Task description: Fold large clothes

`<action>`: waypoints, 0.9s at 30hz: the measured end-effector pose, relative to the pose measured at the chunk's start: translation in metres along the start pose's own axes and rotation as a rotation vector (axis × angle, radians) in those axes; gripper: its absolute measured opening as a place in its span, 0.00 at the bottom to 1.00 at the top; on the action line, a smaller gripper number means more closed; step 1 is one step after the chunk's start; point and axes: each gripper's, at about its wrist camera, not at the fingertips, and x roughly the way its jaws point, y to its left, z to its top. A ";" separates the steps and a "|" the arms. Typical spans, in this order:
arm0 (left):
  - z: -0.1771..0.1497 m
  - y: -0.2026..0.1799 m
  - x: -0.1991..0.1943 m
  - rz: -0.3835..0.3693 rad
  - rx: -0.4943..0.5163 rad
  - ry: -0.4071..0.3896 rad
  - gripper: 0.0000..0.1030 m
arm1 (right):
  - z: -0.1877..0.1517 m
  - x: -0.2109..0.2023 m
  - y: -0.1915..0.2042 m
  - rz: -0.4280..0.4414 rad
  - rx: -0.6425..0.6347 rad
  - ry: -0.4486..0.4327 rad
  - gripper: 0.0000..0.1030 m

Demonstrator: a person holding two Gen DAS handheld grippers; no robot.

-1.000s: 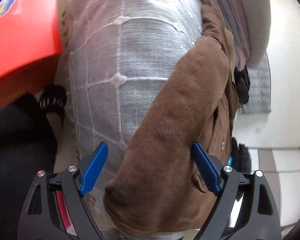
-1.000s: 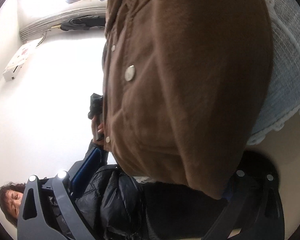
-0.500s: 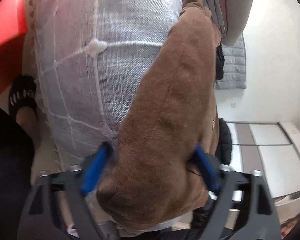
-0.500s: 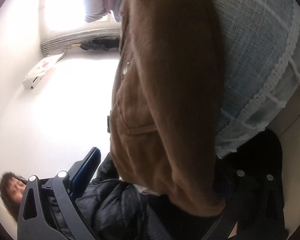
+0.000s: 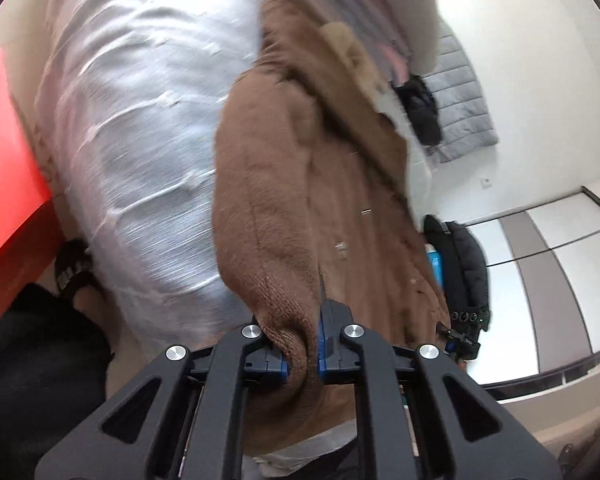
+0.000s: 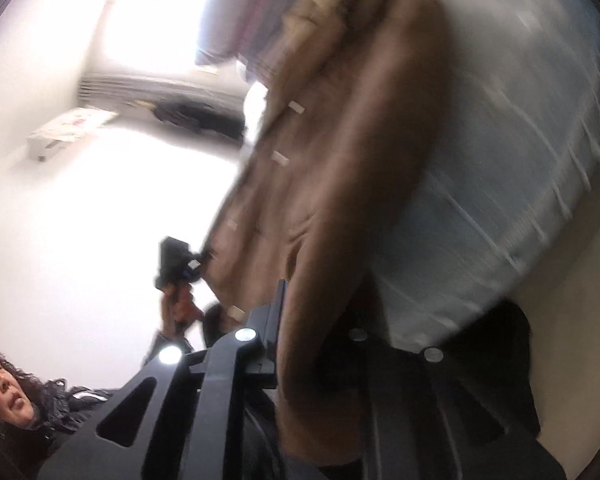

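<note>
Heavy motion blur both views — right view backlit, wall blown out; fisheye edges dark.

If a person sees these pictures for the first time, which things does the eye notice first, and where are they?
First comes the brown coat, filling the middle of both views. The left gripper and the right gripper have just closed on its cloth, one at each bottom edge. Behind it lies a pale grey quilted blanket, with a red object at the far left.
</note>
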 end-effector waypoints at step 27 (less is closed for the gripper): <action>-0.058 0.125 0.017 -0.110 -0.305 0.018 0.80 | -0.042 -0.021 -0.110 0.141 0.243 0.012 0.86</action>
